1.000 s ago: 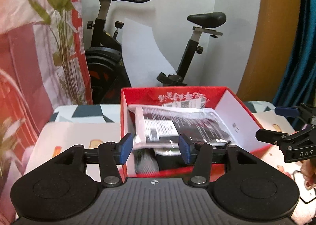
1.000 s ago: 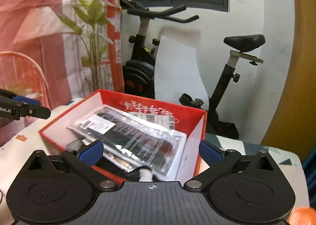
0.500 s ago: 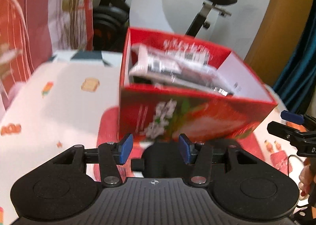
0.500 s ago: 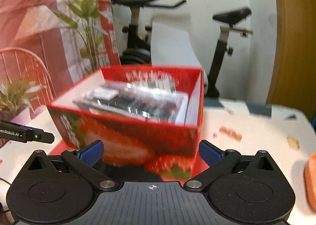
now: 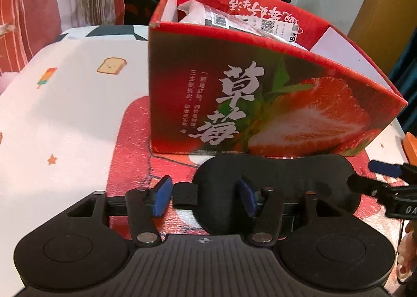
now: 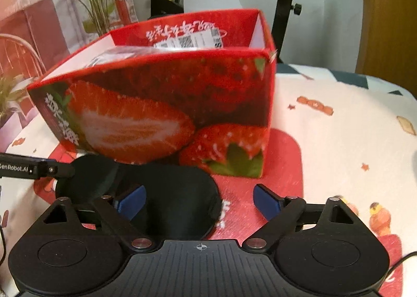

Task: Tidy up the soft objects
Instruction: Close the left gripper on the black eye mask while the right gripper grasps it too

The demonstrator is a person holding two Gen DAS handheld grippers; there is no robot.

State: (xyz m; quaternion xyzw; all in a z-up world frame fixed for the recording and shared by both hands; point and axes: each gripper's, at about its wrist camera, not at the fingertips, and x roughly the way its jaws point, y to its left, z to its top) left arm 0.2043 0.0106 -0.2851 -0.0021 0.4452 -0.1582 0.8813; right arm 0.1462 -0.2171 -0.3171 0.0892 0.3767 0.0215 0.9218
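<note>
A black eye mask (image 5: 273, 182) lies flat on the red mat in front of the red strawberry box (image 5: 260, 104). My left gripper (image 5: 204, 199) is open, low over the mask's left end; its strap (image 5: 183, 195) lies between the fingers. My right gripper (image 6: 199, 202) is open, its left finger over the mask's right end (image 6: 166, 200). The box (image 6: 161, 109) holds plastic-wrapped dark packets (image 5: 234, 20). The right gripper's finger shows in the left wrist view (image 5: 383, 179), and the left gripper's finger shows in the right wrist view (image 6: 34, 168).
A red mat (image 5: 130, 151) lies on a white patterned tablecloth (image 5: 65, 104). An orange object (image 5: 410, 148) sits at the right table edge. An exercise bike (image 6: 289, 2), a plant (image 6: 96, 5) and a red curtain stand behind the table.
Both grippers have dropped from above the box to table level in front of it. The black eye mask now lies between their fingers. Both stay open.
</note>
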